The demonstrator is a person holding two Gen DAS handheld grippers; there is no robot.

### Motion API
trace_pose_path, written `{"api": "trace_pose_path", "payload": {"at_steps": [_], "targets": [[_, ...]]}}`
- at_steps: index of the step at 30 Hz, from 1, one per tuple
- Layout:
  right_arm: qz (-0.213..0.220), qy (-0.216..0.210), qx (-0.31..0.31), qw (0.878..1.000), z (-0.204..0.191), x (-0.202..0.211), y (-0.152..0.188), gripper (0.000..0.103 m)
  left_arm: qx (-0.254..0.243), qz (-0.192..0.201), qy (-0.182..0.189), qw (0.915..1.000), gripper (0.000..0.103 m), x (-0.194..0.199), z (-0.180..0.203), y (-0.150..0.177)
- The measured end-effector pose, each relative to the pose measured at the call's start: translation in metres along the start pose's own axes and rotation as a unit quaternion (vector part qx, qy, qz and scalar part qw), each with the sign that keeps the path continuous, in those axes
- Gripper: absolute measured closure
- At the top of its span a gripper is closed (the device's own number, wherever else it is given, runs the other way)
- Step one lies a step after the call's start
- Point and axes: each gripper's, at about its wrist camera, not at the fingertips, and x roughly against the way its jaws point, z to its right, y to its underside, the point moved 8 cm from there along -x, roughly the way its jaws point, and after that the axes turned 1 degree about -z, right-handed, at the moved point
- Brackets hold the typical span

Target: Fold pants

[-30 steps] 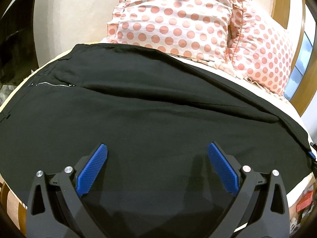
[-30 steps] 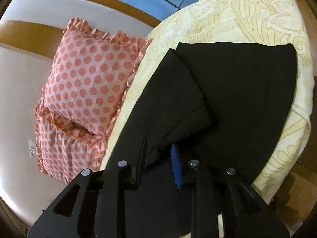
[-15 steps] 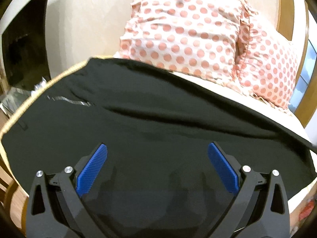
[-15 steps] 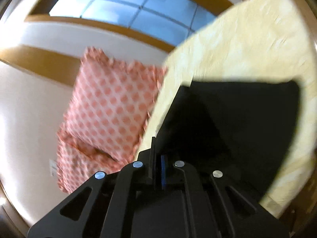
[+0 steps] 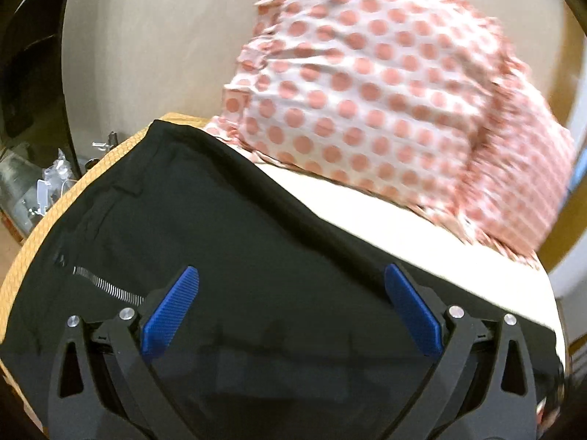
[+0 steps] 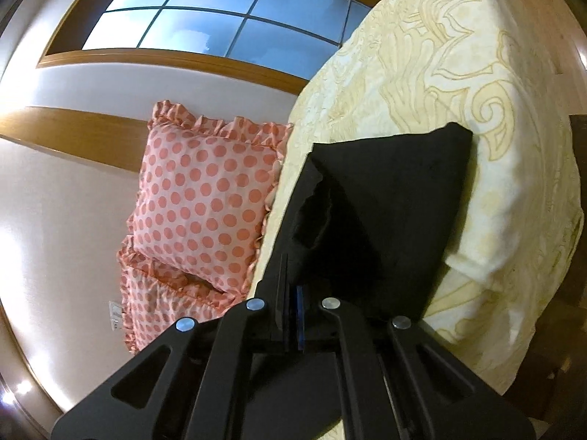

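pants [image 5: 256,275] spread black over the bed [image 6: 458,73], lower half of the left view | right tool [image 6: 292,315] clamped on a lifted leg edge, frame centre | left tool [image 5: 290,308] held wide above the zipper [image 5: 106,286] | cloth judged light, limp, easily creased; best taken at hem or waistband
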Motion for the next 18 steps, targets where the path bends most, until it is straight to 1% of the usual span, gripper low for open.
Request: {"api": "trace_pose_path", "payload": {"at_steps": [3,5,6,7,8,9,10,11,12,13,14,15,16,17,18], "targets": [[0.004,-0.017,0.004,1.0,-0.01,0.002,-0.004,0.101,0.015,-0.035,-0.011,0.9992,0.002,-0.038,-0.005,-0.021],[0.007,-0.023,0.008,1.0,-0.016,0.003,-0.008,0.101,0.024,-0.055,-0.023,0.998,0.006,-0.066,-0.009,-0.035],[0.008,-0.024,0.012,1.0,-0.019,0.003,-0.009,0.101,0.025,-0.06,-0.028,0.9975,0.01,-0.075,-0.011,-0.04],[0.008,-0.023,0.014,1.0,-0.021,0.002,-0.01,0.101,0.032,-0.068,-0.04,0.9964,0.013,-0.089,-0.015,-0.046],[0.008,-0.021,0.015,1.0,-0.022,0.001,-0.011,0.101,0.042,-0.076,-0.049,0.995,0.013,-0.102,-0.02,-0.051],[0.007,-0.02,0.014,1.0,-0.022,0.0,-0.011,0.101,0.052,-0.085,-0.056,0.9935,0.018,-0.112,-0.026,-0.054],[0.007,-0.018,0.012,1.0,-0.021,0.0,-0.011,0.101,0.065,-0.094,-0.063,0.9914,0.024,-0.122,-0.032,-0.057],[0.006,-0.018,0.012,1.0,-0.021,-0.001,-0.012,0.101,0.079,-0.105,-0.07,0.9888,0.028,-0.131,-0.039,-0.058],[0.005,-0.015,0.013,1.0,-0.021,-0.001,-0.012,0.101,0.102,-0.116,-0.073,0.9852,0.038,-0.14,-0.048,-0.058],[0.004,-0.013,0.014,1.0,-0.02,-0.001,-0.012,0.101,0.125,-0.123,-0.067,0.9822,0.048,-0.145,-0.056,-0.058],[0.003,-0.011,0.014,1.0,-0.02,-0.002,-0.012,0.101,0.155,-0.128,-0.052,0.9782,0.054,-0.148,-0.065,-0.056],[0.002,-0.009,0.016,1.0,-0.02,-0.003,-0.013,0.101,0.174,-0.126,-0.039,0.9759,0.07,-0.147,-0.069,-0.055],[0.001,-0.007,0.017,1.0,-0.02,-0.005,-0.013,0.101,0.189,-0.121,-0.023,0.9741,0.085,-0.144,-0.074,-0.054],[0.001,-0.006,0.017,1.0,-0.019,-0.006,-0.014,0.101,0.202,-0.119,-0.011,0.9721,0.086,-0.136,-0.08,-0.051],[0.001,-0.004,0.019,1.0,-0.019,-0.008,-0.015,0.101,0.205,-0.112,-0.008,0.9723,0.09,-0.127,-0.084,-0.05]]}}
